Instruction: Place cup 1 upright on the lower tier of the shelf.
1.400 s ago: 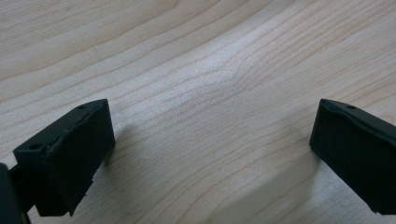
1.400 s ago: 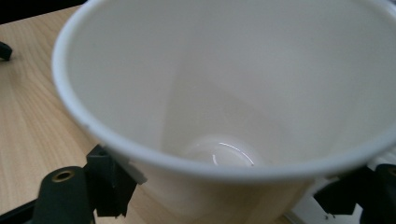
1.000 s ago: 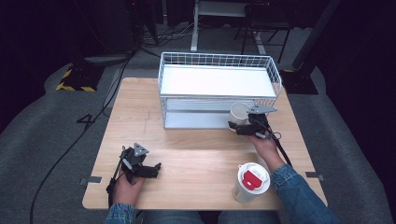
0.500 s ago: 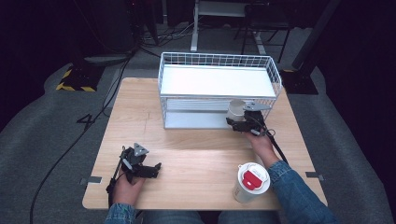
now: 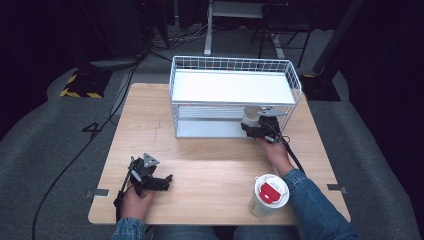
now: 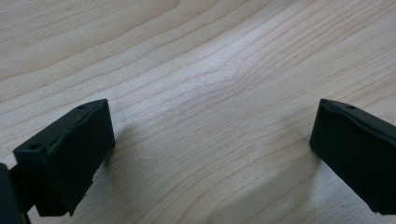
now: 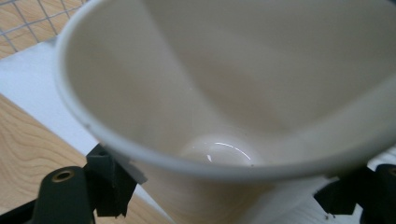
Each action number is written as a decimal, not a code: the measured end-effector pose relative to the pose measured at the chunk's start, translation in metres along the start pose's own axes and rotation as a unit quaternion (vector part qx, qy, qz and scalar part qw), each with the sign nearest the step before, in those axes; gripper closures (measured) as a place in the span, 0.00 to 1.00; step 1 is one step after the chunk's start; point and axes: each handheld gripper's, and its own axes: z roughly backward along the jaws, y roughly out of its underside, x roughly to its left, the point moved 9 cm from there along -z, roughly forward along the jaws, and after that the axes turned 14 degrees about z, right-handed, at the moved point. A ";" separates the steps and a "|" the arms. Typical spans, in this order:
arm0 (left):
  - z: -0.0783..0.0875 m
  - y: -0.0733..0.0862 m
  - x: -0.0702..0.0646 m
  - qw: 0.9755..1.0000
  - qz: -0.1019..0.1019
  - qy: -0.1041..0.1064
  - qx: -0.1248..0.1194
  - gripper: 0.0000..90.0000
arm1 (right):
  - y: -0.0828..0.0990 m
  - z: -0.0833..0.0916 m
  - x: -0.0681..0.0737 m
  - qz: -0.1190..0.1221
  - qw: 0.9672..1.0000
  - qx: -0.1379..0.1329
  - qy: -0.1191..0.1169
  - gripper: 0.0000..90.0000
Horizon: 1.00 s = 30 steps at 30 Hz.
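Observation:
A white paper cup [image 5: 249, 115] hangs at the front opening of the white wire rack [image 5: 232, 65], level with its lower shelf [image 5: 210, 129]. My right gripper [image 5: 256, 125] is shut on the cup from the near side. In the right gripper view the cup [image 7: 224, 93] is tilted with its empty mouth toward the camera, and the black pads [image 7: 108, 183] press on its wall above the white shelf edge [image 7: 32, 88]. My left gripper [image 5: 159, 181] rests on the table near the front left, open. Its jaws stand wide apart over bare wood in the left gripper view [image 6: 210, 149].
A cup with a white lid and red tab [image 5: 269, 194] stands near the table's front right, beside the right forearm. The rack occupies the back middle of the wooden table [image 5: 210, 165]. Cables and stands lie on the dark floor beyond.
The right gripper has carried the cup left and slightly down, from beside the rack's right front corner to its lower shelf opening. The left gripper has stayed put.

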 end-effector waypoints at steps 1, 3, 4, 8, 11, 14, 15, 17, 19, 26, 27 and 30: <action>0.000 0.000 0.000 1.000 0.001 0.000 -0.001 0.00 | 0.000 -0.001 0.000 -0.002 1.000 0.002 0.001 0.25; 0.000 0.000 0.000 1.000 0.000 0.000 0.000 0.00 | 0.000 -0.003 -0.002 0.000 1.000 -0.001 0.003 0.25; 0.000 0.000 0.000 1.000 0.001 0.000 0.000 0.00 | 0.000 -0.005 -0.003 0.005 1.000 -0.003 0.005 0.25; 0.000 0.000 0.000 1.000 0.000 0.000 0.000 0.00 | 0.003 -0.010 -0.005 0.003 1.000 0.001 0.007 0.25; 0.000 0.000 0.000 1.000 0.000 0.000 0.000 0.00 | 0.004 -0.012 -0.006 -0.002 1.000 -0.001 0.010 0.25; 0.000 0.000 0.000 1.000 0.000 0.000 0.000 0.00 | 0.004 -0.015 -0.007 -0.006 1.000 0.001 0.012 0.25; 0.000 0.000 0.000 1.000 0.000 0.000 0.002 0.00 | 0.005 -0.016 -0.007 -0.007 1.000 0.002 0.012 0.25; 0.000 0.000 0.000 1.000 0.000 0.000 0.001 0.00 | 0.005 -0.017 -0.008 -0.009 1.000 0.002 0.012 0.25; 0.000 0.000 0.000 1.000 0.000 0.000 0.001 0.00 | 0.005 -0.018 -0.008 -0.013 1.000 0.001 0.011 0.25; 0.000 0.000 0.000 1.000 0.000 0.000 0.001 0.00 | 0.006 -0.019 -0.009 -0.015 1.000 0.006 0.010 0.24; 0.000 0.000 0.000 1.000 0.000 0.001 0.002 0.00 | 0.006 -0.019 -0.009 -0.015 1.000 0.004 0.009 0.22; 0.000 0.000 0.000 1.000 0.000 0.000 0.001 0.00 | 0.007 -0.020 -0.010 -0.009 1.000 0.006 0.012 0.17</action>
